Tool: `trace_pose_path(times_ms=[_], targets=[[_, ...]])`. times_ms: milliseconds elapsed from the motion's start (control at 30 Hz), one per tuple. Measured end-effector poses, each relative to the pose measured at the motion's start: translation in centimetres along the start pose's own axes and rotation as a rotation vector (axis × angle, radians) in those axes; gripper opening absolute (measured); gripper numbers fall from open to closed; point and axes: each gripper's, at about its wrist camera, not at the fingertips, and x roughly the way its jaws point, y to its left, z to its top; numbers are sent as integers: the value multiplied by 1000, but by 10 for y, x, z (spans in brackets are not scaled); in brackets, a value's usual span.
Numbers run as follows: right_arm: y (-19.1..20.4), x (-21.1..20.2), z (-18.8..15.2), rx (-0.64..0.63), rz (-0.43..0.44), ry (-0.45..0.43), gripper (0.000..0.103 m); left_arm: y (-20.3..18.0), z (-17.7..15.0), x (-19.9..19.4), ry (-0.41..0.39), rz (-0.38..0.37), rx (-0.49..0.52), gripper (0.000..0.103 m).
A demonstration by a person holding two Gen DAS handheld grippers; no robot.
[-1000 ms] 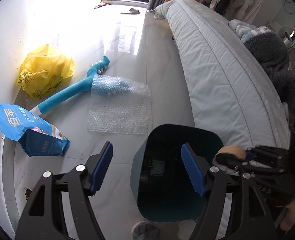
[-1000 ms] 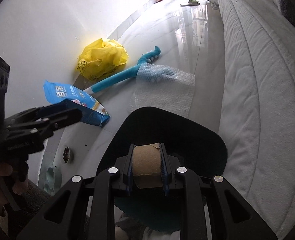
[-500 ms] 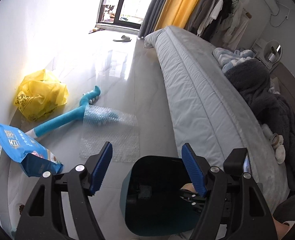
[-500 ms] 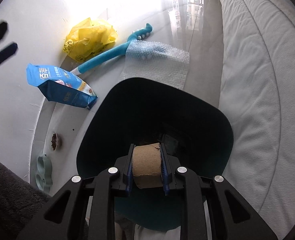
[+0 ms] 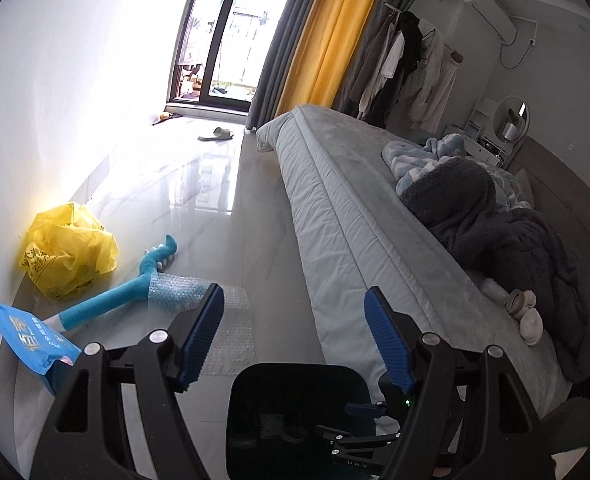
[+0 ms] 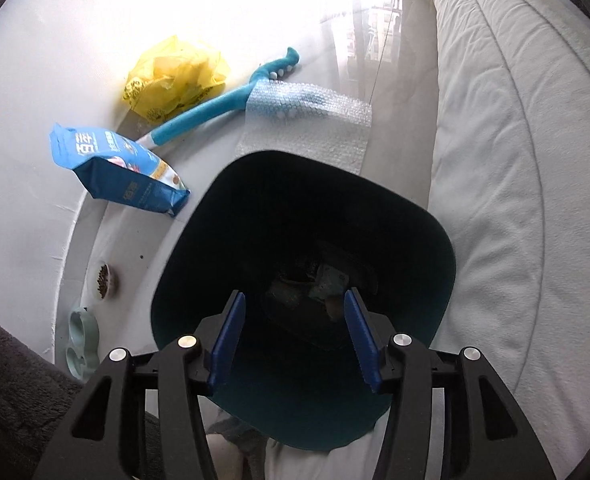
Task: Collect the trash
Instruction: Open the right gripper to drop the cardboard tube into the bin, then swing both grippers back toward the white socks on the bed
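My right gripper hangs over the mouth of the dark teal bin, pointing down into it. Its jaws are opening and nothing is between them. A brown cardboard piece lies among scraps on the bin's floor. My left gripper is open and empty, held above the bin and aimed along the floor. On the floor beyond lie a bubble wrap sheet, a blue packet, a crumpled yellow plastic bag and a blue long-handled brush.
A bed runs along the right, with blankets and small tape rolls near its edge. A pet food dish and a green double bowl sit by the wall. A slipper lies near the window.
The right jaws have parted and the cardboard roll they held has dropped into the bin. The left gripper has risen and tipped up, still open.
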Motion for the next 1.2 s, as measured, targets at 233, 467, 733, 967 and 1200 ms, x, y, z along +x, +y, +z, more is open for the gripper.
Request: trace_pose_path(times_ms=[233,467,733,967,1200], targets=[[1,-37,5,7,45,-109,63,-27,8,-8,-46,-28,45,75],[-12,-88,5,-11,27,-291,65,-61,16,-10,-84,-72,79,76],[-51,-139,-10,-11,-48,-457,71,-109,20,1,-97,-116,111,76],[-100,-173,-25,30,-120,-525,72,-148,18,20,-79,-177,110,77],[-144,-204,-50,62,-207,-571,74,-191,10,38,-61,-207,169,77]])
